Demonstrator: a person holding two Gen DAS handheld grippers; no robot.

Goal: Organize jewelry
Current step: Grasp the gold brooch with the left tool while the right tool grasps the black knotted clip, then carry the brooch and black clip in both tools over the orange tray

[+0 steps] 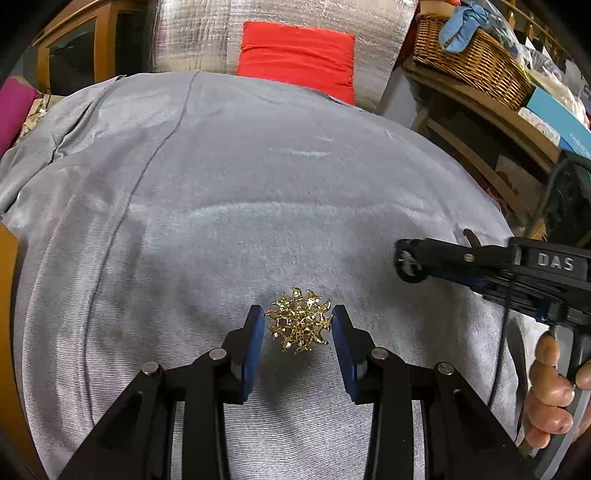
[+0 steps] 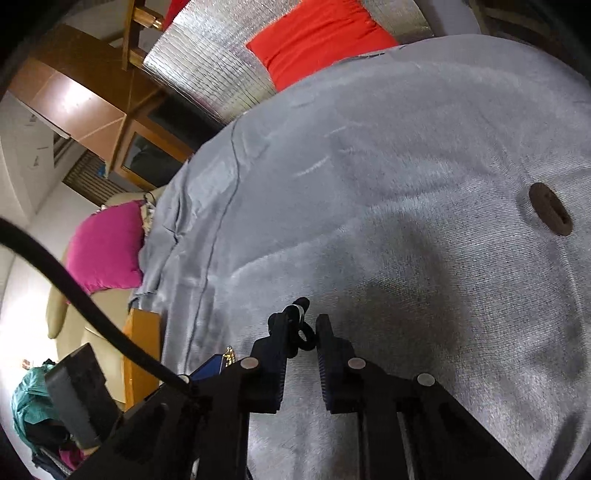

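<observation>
A gold spiky brooch (image 1: pixel 299 320) sits between the blue pads of my left gripper (image 1: pixel 297 320), just above the grey cloth (image 1: pixel 221 184). The pads stand right at its sides; whether they press it I cannot tell. My right gripper (image 1: pixel 409 261) comes in from the right, held by a hand, and is shut on a small black ring-shaped piece with a silver clasp (image 2: pixel 303 330). In the right wrist view the right gripper (image 2: pixel 305 325) hangs over the grey cloth (image 2: pixel 406 184). A brown round disc with a slot (image 2: pixel 550 208) lies on the cloth to the right.
A red cushion (image 1: pixel 297 55) and silver foil sheet (image 1: pixel 207 33) stand behind the table. A wicker basket (image 1: pixel 472 62) sits on a wooden shelf at right. A pink cushion (image 2: pixel 105 245) lies at left. The left gripper's blue pad (image 2: pixel 210 365) shows at the lower left.
</observation>
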